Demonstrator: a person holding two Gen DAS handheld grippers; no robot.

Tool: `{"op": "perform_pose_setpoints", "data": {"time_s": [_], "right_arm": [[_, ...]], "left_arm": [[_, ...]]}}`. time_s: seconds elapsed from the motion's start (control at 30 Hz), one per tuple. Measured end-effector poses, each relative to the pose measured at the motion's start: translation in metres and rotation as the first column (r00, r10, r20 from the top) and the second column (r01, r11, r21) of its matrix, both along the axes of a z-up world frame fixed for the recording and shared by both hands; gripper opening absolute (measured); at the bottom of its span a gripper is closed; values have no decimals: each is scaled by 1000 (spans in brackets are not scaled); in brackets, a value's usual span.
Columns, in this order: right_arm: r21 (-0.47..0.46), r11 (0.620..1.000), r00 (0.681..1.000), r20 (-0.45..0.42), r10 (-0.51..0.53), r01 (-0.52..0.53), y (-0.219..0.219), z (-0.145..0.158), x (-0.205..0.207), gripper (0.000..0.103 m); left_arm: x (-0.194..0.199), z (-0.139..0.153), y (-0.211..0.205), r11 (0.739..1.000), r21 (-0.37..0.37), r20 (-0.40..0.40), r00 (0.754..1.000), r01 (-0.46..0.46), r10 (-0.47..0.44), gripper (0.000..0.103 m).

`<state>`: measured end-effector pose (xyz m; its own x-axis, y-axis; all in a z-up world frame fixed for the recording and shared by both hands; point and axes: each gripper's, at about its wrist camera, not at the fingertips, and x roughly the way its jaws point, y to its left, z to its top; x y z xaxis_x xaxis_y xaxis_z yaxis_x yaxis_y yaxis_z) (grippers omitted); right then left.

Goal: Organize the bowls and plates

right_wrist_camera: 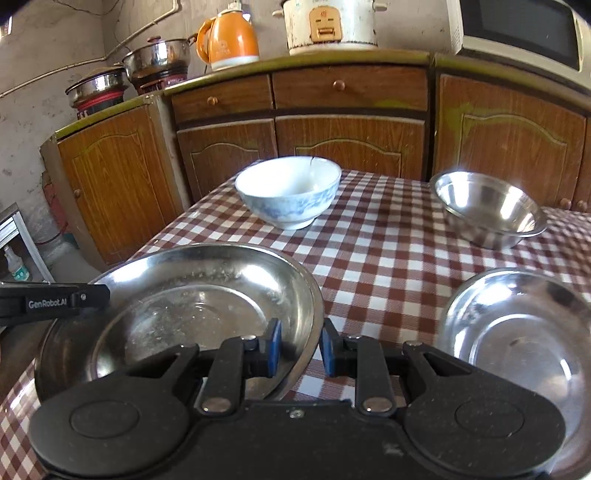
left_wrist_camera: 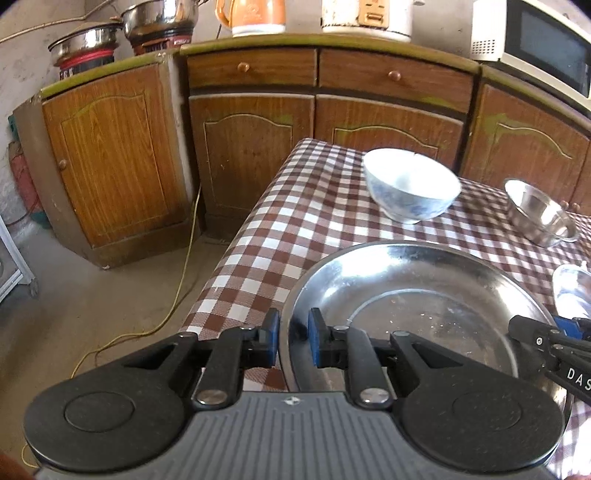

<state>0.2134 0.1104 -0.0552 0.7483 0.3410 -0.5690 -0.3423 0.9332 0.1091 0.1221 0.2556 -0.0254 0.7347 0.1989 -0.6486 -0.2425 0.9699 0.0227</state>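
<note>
A large steel plate (left_wrist_camera: pixel 424 295) (right_wrist_camera: pixel 192 295) lies at the near left of the checked table (left_wrist_camera: pixel 295 206). My left gripper (left_wrist_camera: pixel 293 326) is shut on the plate's left rim, and it shows as a black arm (right_wrist_camera: pixel 55 299) in the right wrist view. My right gripper (right_wrist_camera: pixel 301 338) is shut on the plate's right rim, and its tip (left_wrist_camera: pixel 554 332) shows in the left wrist view. A white and blue ceramic bowl (left_wrist_camera: pixel 412 184) (right_wrist_camera: pixel 288 192) stands behind the plate. A steel bowl (left_wrist_camera: pixel 539 214) (right_wrist_camera: pixel 487 210) sits at the far right. A smaller steel plate (right_wrist_camera: pixel 517 339) (left_wrist_camera: pixel 570 288) lies at the near right.
Wooden cabinets (right_wrist_camera: pixel 351 136) run behind the table, bearing pots (right_wrist_camera: pixel 159 59), an orange kettle (right_wrist_camera: pixel 229 40), a rice cooker (right_wrist_camera: pixel 328 22) and a microwave (right_wrist_camera: pixel 524 29). The table's left edge (left_wrist_camera: pixel 229 258) drops to the floor, where a yellow cord (left_wrist_camera: pixel 177 295) lies.
</note>
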Motion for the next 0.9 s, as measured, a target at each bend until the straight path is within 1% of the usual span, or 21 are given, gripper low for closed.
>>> {"op": "perform_pose_setpoints", "data": {"time_s": [0.2, 0.33, 0.47, 0.67, 0.77, 0.9], "right_arm": [[-9, 1000, 1000, 27, -5, 5, -16, 14, -24, 29], [-14, 1000, 999, 45, -14, 15, -30, 22, -43, 29], [-9, 1000, 998, 53, -21, 21, -43, 28, -59, 30], [-18, 1000, 997, 73, -21, 22, -58, 37, -84, 30], [-4, 999, 996, 81, -34, 34, -70, 44, -95, 30], [25, 998, 995, 82, -57, 55, -88, 52, -108, 29]], "left_arm": [[-21, 11, -16, 1000, -11, 25, 999, 24, -24, 19], [-34, 16, -32, 999, 5, 33, 999, 38, -38, 19], [-47, 17, -41, 999, -24, 26, 999, 40, -39, 19], [-67, 18, -57, 999, -36, 11, 999, 38, -38, 19], [-73, 22, -66, 998, -43, 11, 999, 52, -51, 19], [-83, 29, -81, 997, -34, 25, 997, 73, -72, 18]]}}
